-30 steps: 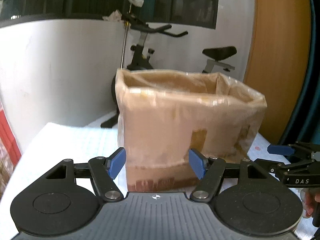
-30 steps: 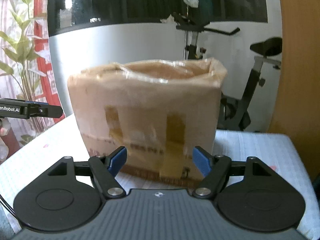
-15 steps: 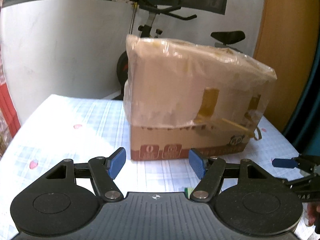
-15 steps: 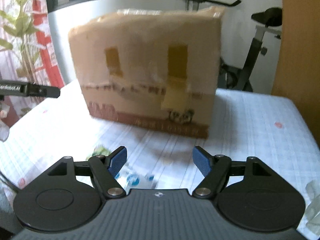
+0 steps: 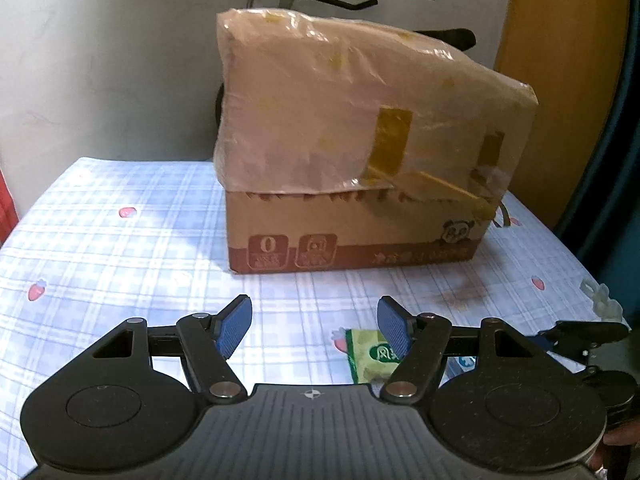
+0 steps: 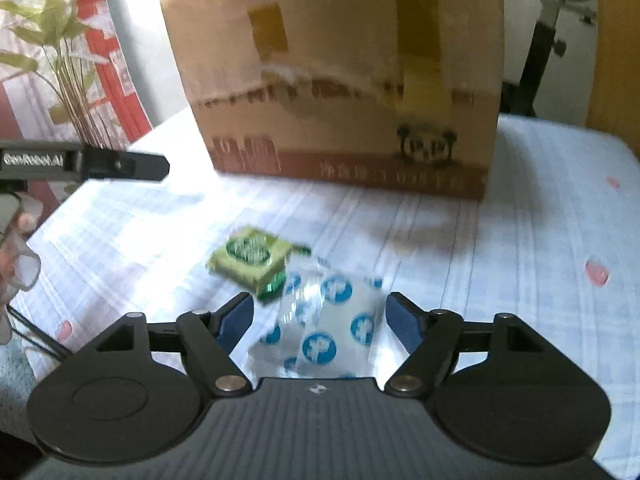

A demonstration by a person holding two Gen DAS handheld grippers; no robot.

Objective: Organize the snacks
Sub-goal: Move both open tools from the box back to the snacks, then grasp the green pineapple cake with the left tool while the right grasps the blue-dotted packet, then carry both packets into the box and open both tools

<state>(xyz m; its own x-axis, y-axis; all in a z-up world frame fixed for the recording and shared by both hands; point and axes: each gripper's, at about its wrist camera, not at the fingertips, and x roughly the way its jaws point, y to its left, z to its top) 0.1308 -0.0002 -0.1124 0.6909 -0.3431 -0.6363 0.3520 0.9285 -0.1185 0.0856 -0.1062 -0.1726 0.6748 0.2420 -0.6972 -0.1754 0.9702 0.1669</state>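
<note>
1. Two snack packets lie on the checked cloth of the desk [image 5: 120,248], in front of a cardboard box [image 5: 352,236].
2. In the right wrist view, the green snack packet [image 6: 250,258] sits just left of and slightly behind the clear packet with blue round marks [image 6: 324,320]; their edges seem to touch, though blur makes this hard to tell.
3. The right tongs [image 6: 320,318] stand apart, and their jaws have just been closing a little. The clear packet lies between the blue pads, which do not press on it.
4. The left tongs [image 5: 314,328] are also apart with nothing between them. The green packet [image 5: 370,354] shows just beside and partly behind their right-hand pad.
5. At the right edge of the left wrist view, the other tongs reach in low over the cloth. A small pale lump of clear plastic [image 5: 602,300] lies near the desk edge behind them.
6. The box stands well behind the packets. Its upper part is wrapped in a cloudy plastic bag [image 5: 320,100] held with strips of yellowish tape [image 5: 390,140]; the lower band is dark red with a small panda print [image 5: 458,234].
7. A brownish stain [image 6: 424,236] marks the cloth between the box and the packets.
8. Behind the desk are a pale wall, parts of an exercise bike [image 6: 554,20], a wooden panel [image 5: 560,80] and a leafy plant [image 6: 68,64] at the left.
9. Nothing stands between the right tongs and the clear packet.
</note>
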